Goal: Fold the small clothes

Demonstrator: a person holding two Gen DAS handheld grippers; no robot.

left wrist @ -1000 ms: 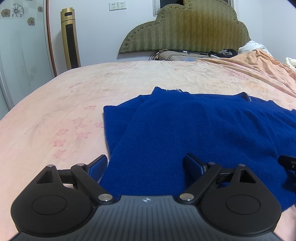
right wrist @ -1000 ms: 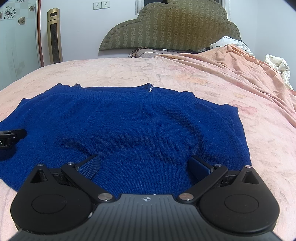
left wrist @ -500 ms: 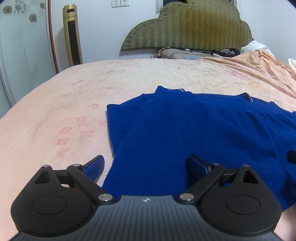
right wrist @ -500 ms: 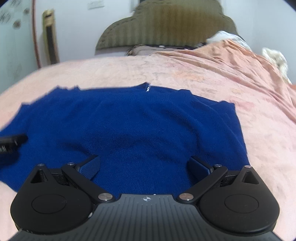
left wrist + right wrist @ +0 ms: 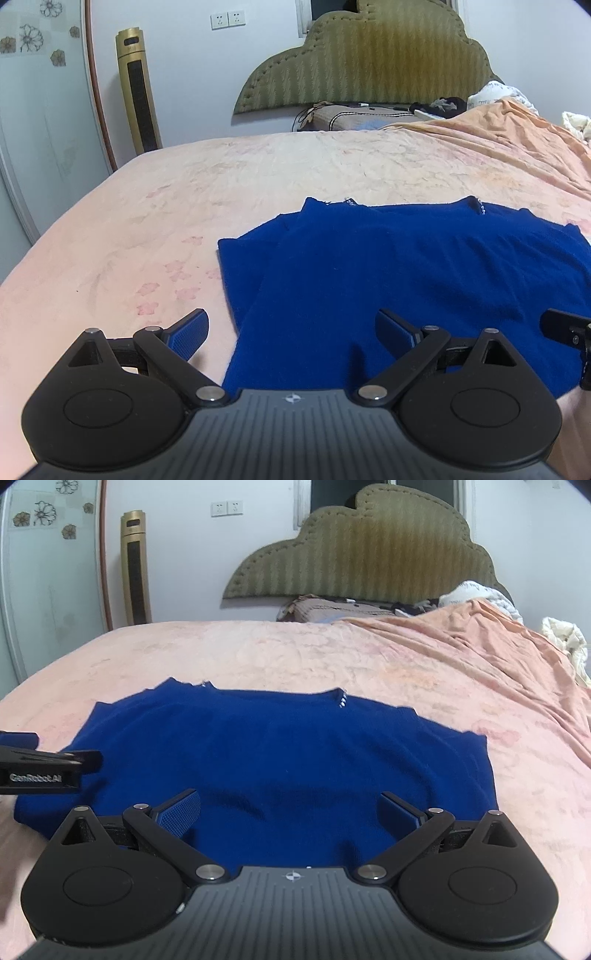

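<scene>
One readable mark only: "GenRobot.AI" in pale letters on the side of the left gripper (image 5: 40, 764), seen at the left edge of the right wrist view; unreadable print on the white bundle (image 5: 496, 90) by the headboard (image 5: 369, 62)

Deep blue knit sweater (image 5: 288, 764) spread flat on the pink bed (image 5: 258, 657), front hem nearest the cameras, neckline toward the headboard, tiny pale beads (image 5: 342, 701) at the collar. One sleeve folded in along the left side, showing as a second layer with a straight edge (image 5: 251, 280) in the left wrist view. Right side ending in a short straight sleeve edge, fabric a little rumpled near the hem

Left gripper (image 5: 291, 332) spread wide, nothing between the fingers, one blue pad (image 5: 188, 334) over bare blanket, the other over the sweater's lower left corner. Right gripper (image 5: 290, 812) likewise wide apart and holding nothing, both pads over the hem at mid-garment. Contact with the cloth: cannot tell. Tip of the right gripper (image 5: 565, 328) poking in at the right edge of the left wrist view

Gold tower fan (image 5: 135, 565) against the far wall, orange quilt (image 5: 480, 646) heaped on the right
</scene>
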